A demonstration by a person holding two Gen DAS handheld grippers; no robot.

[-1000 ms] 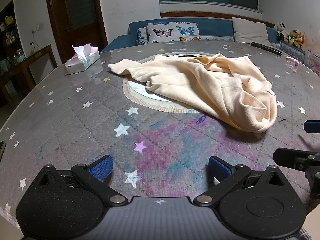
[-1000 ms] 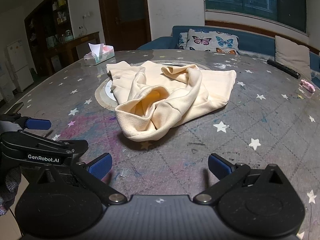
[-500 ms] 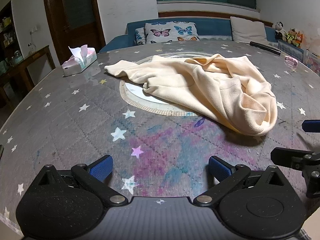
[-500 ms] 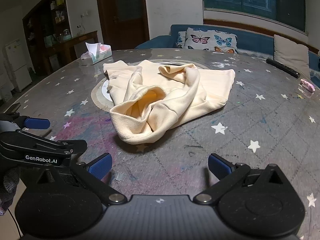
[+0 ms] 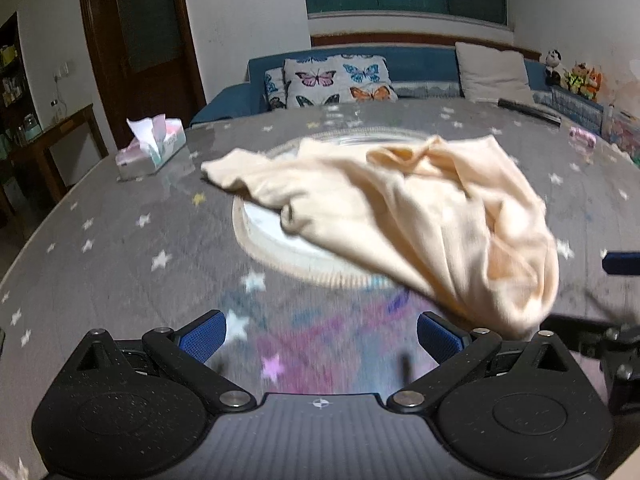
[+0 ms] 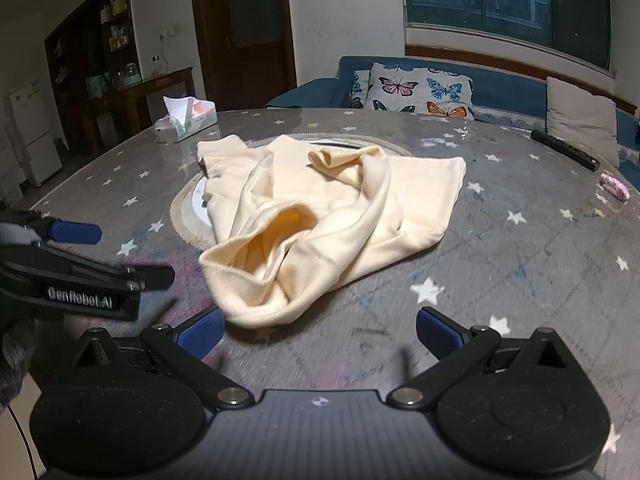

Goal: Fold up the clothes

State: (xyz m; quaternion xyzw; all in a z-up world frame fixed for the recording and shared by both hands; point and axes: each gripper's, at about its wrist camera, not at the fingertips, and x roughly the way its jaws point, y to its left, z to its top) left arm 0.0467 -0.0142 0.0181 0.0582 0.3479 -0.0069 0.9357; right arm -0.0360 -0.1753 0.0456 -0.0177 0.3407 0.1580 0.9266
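Note:
A crumpled cream garment (image 5: 420, 216) lies in the middle of the round grey star-patterned table (image 5: 120, 248), partly over a round inset (image 5: 264, 236). In the right wrist view the garment (image 6: 328, 216) shows an open rolled end facing me. My left gripper (image 5: 320, 338) is open and empty, just short of the garment's near edge. My right gripper (image 6: 318, 332) is open and empty, its left pad (image 6: 200, 332) close to the garment's near fold. The left gripper also shows at the left of the right wrist view (image 6: 120, 256).
A tissue box (image 5: 152, 148) stands at the table's far left. A dark remote (image 6: 564, 150) and a small pink item (image 6: 614, 186) lie at the far right. A blue sofa with butterfly cushions (image 5: 336, 80) stands behind the table.
Both grippers have moved forward toward the garment, which now looks nearer and larger. Both stay open. The garment has not moved.

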